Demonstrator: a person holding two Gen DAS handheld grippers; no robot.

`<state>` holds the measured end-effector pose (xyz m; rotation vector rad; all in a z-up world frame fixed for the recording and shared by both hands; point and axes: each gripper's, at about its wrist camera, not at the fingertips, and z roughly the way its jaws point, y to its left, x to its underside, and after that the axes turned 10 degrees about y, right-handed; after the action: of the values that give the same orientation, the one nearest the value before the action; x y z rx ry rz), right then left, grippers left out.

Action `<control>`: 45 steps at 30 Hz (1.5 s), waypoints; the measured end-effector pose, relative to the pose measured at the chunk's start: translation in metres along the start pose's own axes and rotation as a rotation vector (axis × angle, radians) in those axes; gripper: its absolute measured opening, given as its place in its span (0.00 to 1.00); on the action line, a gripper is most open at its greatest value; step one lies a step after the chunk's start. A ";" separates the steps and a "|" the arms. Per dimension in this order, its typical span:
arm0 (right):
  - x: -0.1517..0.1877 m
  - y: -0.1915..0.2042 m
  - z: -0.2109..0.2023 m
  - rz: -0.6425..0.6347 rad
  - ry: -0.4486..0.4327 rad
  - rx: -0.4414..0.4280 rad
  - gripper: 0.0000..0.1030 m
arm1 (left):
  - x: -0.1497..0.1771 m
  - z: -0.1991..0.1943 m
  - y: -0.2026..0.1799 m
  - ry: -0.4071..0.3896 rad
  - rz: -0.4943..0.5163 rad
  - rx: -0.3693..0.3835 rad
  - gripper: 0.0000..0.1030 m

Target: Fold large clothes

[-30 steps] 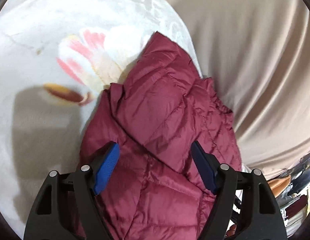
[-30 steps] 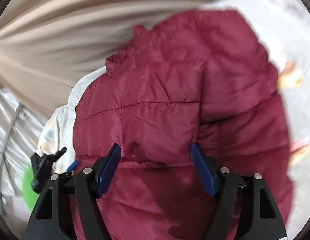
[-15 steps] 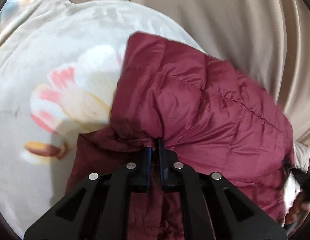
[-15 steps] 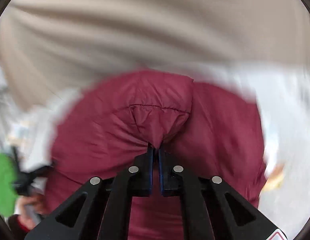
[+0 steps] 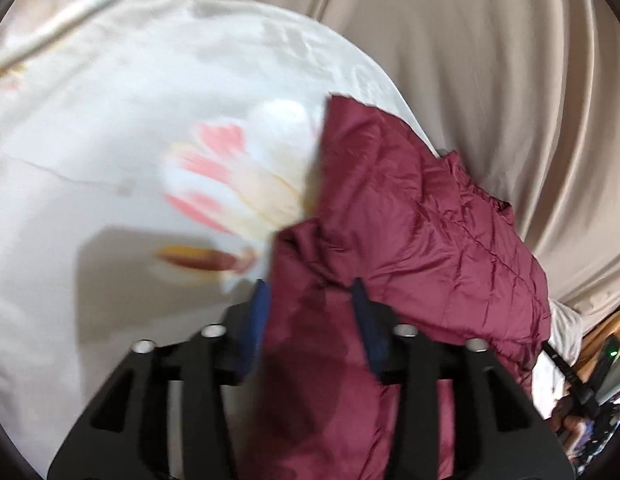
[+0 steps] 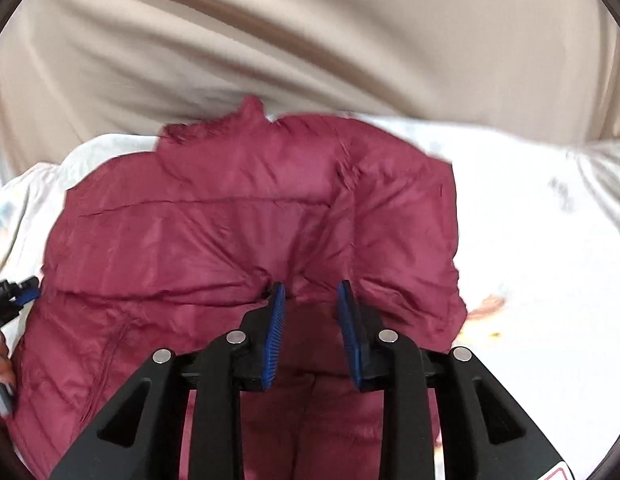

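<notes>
resting doubled over on the floral sheet [image 5: 110, 168], the jacket [image 6: 238, 240] lies beneath your left gripper [image 5: 310, 312] and right gripper [image 6: 311, 304], both spread with nothing pinched, probably so its puffy fold can settle.

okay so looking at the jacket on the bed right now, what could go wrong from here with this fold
Both the left gripper and right gripper stand open over the maroon quilted puffer jacket, so the puffy folded layer may spring back open. The jacket's far edge lies near the edge of the white floral bedsheet, next to the beige curtain; another tug that way might slide the slick fabric off.
</notes>
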<state>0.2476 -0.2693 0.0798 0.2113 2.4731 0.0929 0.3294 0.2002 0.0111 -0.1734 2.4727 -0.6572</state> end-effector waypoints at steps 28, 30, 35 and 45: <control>-0.033 0.280 0.111 -0.223 0.336 -0.501 0.00 | 0.013 0.006 0.009 0.043 0.002 -0.025 0.47; -0.039 0.252 0.087 -0.243 0.246 -0.452 0.00 | 0.002 -0.004 0.007 0.020 -0.021 0.031 0.48; -0.046 0.125 0.057 -0.078 0.112 -0.215 0.01 | -0.034 0.007 -0.041 -0.001 0.064 0.045 0.52; -0.040 -0.006 0.090 0.110 0.074 -0.248 0.00 | -0.046 0.072 -0.031 0.001 0.079 -0.014 0.25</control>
<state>0.3331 -0.2806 0.0326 0.2397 2.4935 0.4579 0.4075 0.1552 -0.0029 -0.0806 2.4717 -0.6061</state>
